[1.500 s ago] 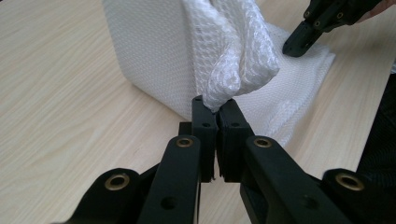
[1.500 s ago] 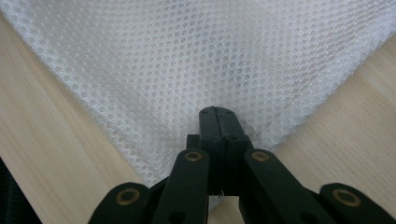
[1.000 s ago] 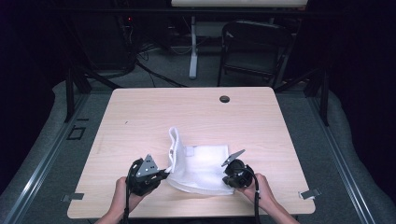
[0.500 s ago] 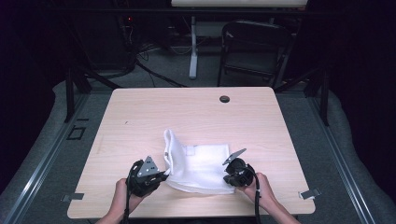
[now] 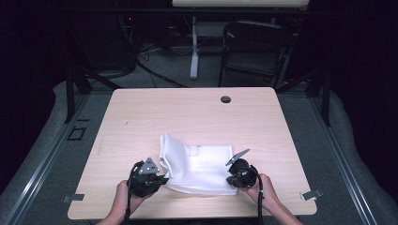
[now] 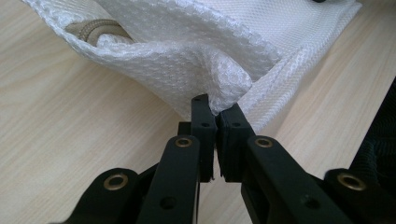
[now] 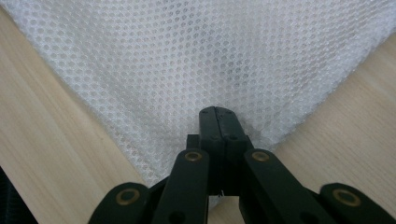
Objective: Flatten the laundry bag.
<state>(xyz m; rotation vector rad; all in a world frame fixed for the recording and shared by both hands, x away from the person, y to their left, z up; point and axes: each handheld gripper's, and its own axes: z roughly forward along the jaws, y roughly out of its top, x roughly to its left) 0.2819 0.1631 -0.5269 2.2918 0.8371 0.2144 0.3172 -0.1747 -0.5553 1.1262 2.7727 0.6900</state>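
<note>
A white mesh laundry bag (image 5: 197, 168) is lying on the near half of the light wooden counter (image 5: 197, 112), between the person's two hands; its far left corner is standing up a little off the wood, while the rest is lying flat; the left hand-held gripper (image 5: 162, 178) is sitting at the bag's near left corner, and in the left gripper view (image 6: 215, 114) its jaws are pressing together on a bunched fold of the mesh (image 6: 224, 60), with a beige zipper (image 6: 93, 30) showing inside the bag's open edge at the upper left; the right hand-held gripper (image 5: 231, 176) is sitting at the near right corner, and in the right gripper view (image 7: 218, 122) its jaws are closing tight on the very tip of the flat mesh (image 7: 201, 60), the weave spreading away from them in a broad wedge over the wood; the left hand (image 5: 126, 199) and the right hand (image 5: 265, 190) are coming in from the near edge of the counter

Compared with a second ago, the bag's raised left flap is sitting lower and a touch further left, its standing edge now folding closer to the counter; the left hand-held gripper is appearing nearly where it was, and the right one is holding the same spot on its corner; both grips are unchanged; a small dark grommet (image 5: 225, 99) is sitting near the far edge of the counter, and a dark folding chair (image 5: 256, 51) is standing on the floor beyond it
</note>
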